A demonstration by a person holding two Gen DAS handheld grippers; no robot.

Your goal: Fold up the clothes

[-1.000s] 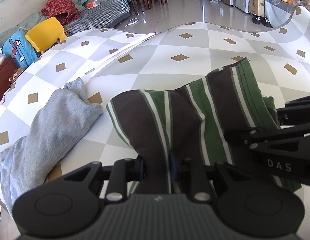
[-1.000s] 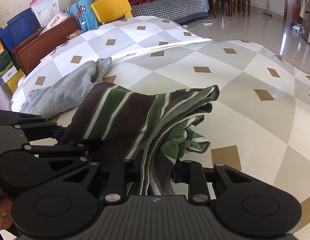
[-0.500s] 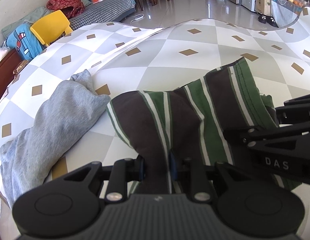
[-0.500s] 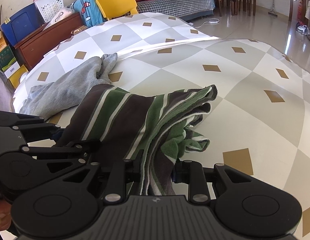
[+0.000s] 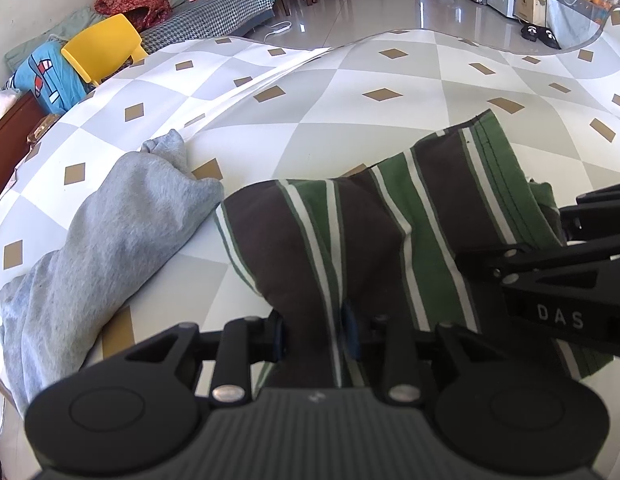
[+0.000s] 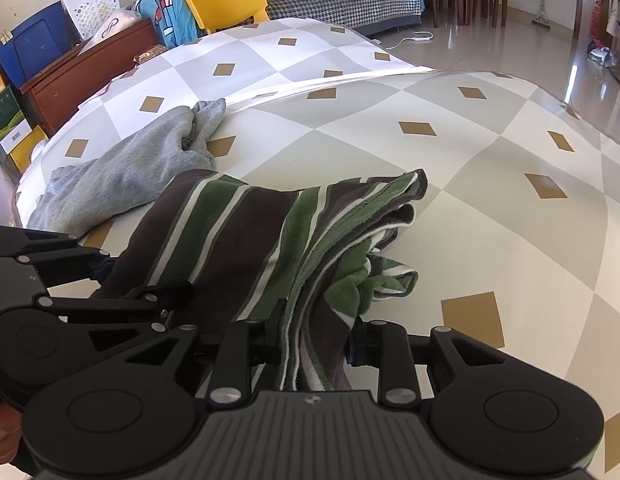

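Striped garment [image 5: 369,236], brown and green with thin white lines, folded into a thick bundle on the near part of the diamond-patterned table cover [image 5: 389,152]. Stacked folded edges showing on its right side [image 6: 373,216], a loose green corner spilling out beneath them. Near end bunched and lifted off the surface. Grey sweatshirt [image 5: 110,240], crumpled and unfolded, stretched along the left, its far cuff end just beside the striped bundle's left corner.

Grey garment [image 5: 110,248] left; tabletop [image 6: 489,208] right.
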